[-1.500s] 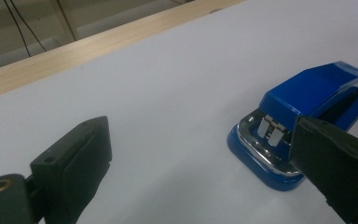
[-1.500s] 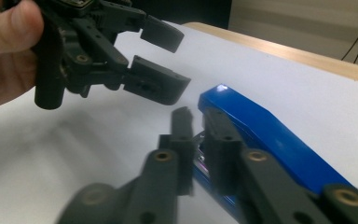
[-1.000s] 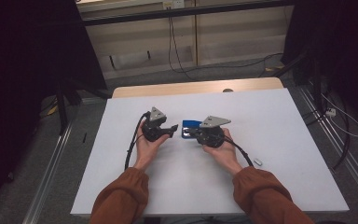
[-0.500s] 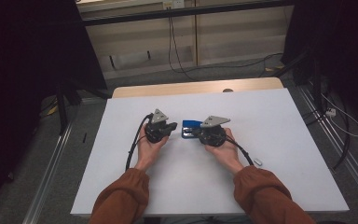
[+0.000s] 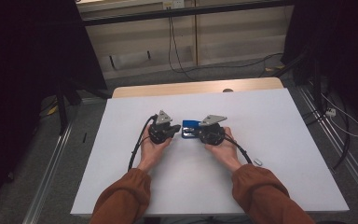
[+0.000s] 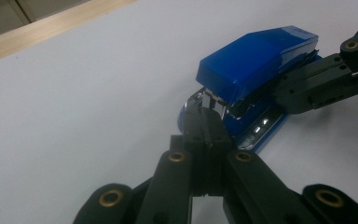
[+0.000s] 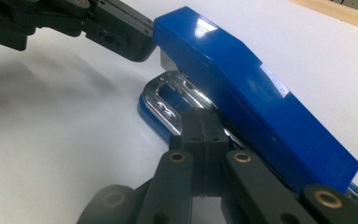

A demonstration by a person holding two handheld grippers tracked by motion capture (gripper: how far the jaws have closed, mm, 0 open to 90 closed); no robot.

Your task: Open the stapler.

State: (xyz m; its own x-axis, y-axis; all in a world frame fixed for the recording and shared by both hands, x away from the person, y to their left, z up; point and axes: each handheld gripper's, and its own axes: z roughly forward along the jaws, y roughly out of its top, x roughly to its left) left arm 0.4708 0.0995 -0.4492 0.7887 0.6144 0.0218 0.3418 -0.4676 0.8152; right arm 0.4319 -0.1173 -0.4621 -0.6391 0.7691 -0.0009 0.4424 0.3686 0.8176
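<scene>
Closing at nine o'clock of the blue stapler (image 5: 189,129), the left gripper (image 6: 208,122) has just clenched its fingers on the metal front end while the right gripper (image 7: 204,122), fingers clenched, pins the base from three o'clock, so next probably comes prying the stapler open.

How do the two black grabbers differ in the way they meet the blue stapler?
The left gripper comes at the stapler's front end, its fingers closed at the metal nose. The right gripper comes from the opposite side, its fingers closed alongside the stapler's body. Both are shut, hand-held, and low over the white table.

Blue stapler (image 5: 190,129), white table (image 5: 284,140)
</scene>
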